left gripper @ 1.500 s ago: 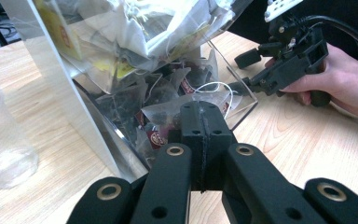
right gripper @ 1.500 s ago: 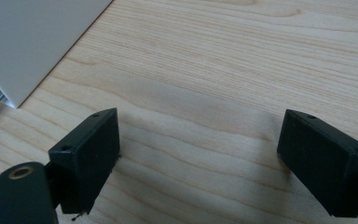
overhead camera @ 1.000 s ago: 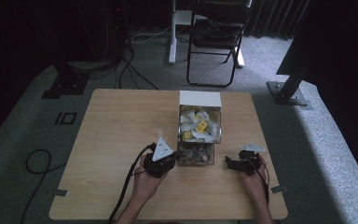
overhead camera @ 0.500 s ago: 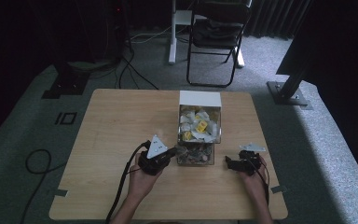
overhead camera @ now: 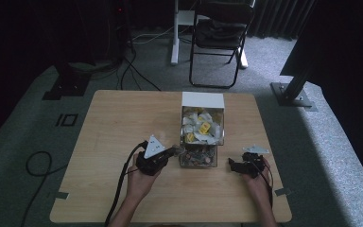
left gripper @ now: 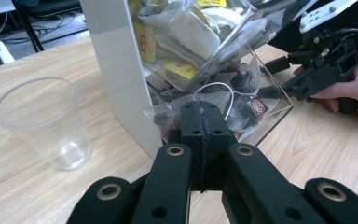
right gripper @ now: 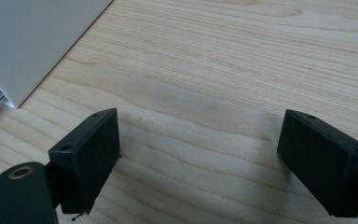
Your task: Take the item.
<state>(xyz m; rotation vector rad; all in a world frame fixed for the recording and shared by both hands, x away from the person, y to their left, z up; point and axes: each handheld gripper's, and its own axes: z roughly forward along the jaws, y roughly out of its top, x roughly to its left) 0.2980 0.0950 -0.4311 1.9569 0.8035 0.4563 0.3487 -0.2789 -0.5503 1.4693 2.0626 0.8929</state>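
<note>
Left hand-held gripper with jaws pressed together, apparently pinching the edge of a clear tea-bag sachet at the open lower tray of the dispenser box; the sachet lies directly ahead of the jaws, half out of the tray, its string looping upward. This hand is the nearer one to the box. A clear plastic cup stands upright on the worktop, just beside the box's white side wall and to the left of the jaws in the left gripper view. Right hand-held gripper rests with jaws wide apart and empty over bare wood, near the box's right side. Light wooden worktop; grey carpeted floor, a folding chair beyond, dim room.
</note>
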